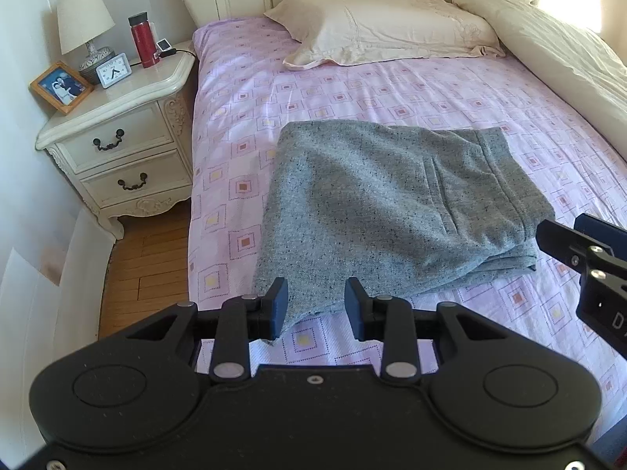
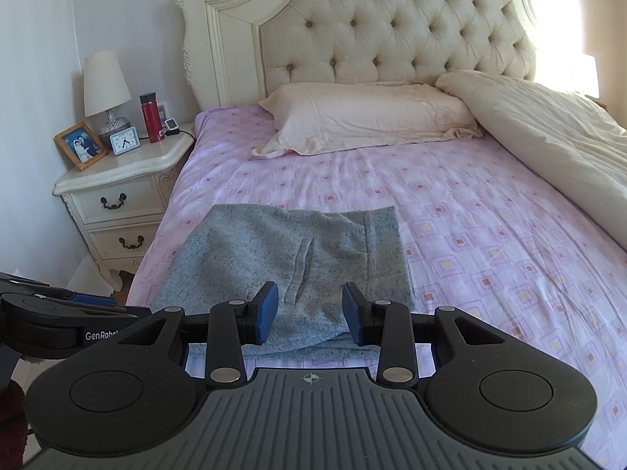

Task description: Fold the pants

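Observation:
The grey speckled pants [image 1: 392,203] lie folded in a flat stack on the pink patterned bed sheet [image 1: 243,90], pocket side up. My left gripper [image 1: 316,305] hovers over the stack's near left corner, jaws open, the fabric seen in the gap but not pinched. In the right wrist view the pants [image 2: 290,250] lie just beyond my right gripper [image 2: 309,309], which is open over the near edge with nothing gripped. The right gripper's body [image 1: 580,250] shows at the right edge of the left wrist view. The left gripper's body [image 2: 58,313] shows at the left of the right wrist view.
A cream nightstand [image 1: 117,117] stands left of the bed with a lamp [image 1: 82,19], a red flask [image 1: 143,41], a clock [image 1: 113,71] and a photo frame [image 1: 60,87]. A pillow [image 1: 384,27] and a rolled duvet [image 1: 568,55] lie by the tufted headboard [image 2: 392,23]. Wooden floor [image 1: 145,258] shows beside the bed.

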Available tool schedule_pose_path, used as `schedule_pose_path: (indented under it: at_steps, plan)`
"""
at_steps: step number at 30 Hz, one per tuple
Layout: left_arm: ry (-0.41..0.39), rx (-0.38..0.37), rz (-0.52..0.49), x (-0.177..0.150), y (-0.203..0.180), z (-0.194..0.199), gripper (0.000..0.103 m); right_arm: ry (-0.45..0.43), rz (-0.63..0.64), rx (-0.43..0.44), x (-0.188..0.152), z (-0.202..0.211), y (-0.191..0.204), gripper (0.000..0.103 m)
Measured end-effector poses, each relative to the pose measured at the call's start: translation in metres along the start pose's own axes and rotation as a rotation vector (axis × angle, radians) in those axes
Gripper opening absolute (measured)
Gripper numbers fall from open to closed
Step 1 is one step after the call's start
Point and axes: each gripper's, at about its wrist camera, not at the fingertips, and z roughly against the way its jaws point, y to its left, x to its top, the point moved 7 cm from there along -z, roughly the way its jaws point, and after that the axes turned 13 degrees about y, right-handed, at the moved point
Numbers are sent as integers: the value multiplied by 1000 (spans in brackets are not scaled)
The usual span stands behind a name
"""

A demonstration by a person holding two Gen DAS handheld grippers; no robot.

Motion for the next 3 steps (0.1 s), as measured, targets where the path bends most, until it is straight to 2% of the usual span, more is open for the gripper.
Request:
schedule_pose_path:
  at_steps: [3]
  plan:
    - [-1, 3, -9, 0, -2, -1, 43, 4, 1, 0, -1, -1, -1, 35]
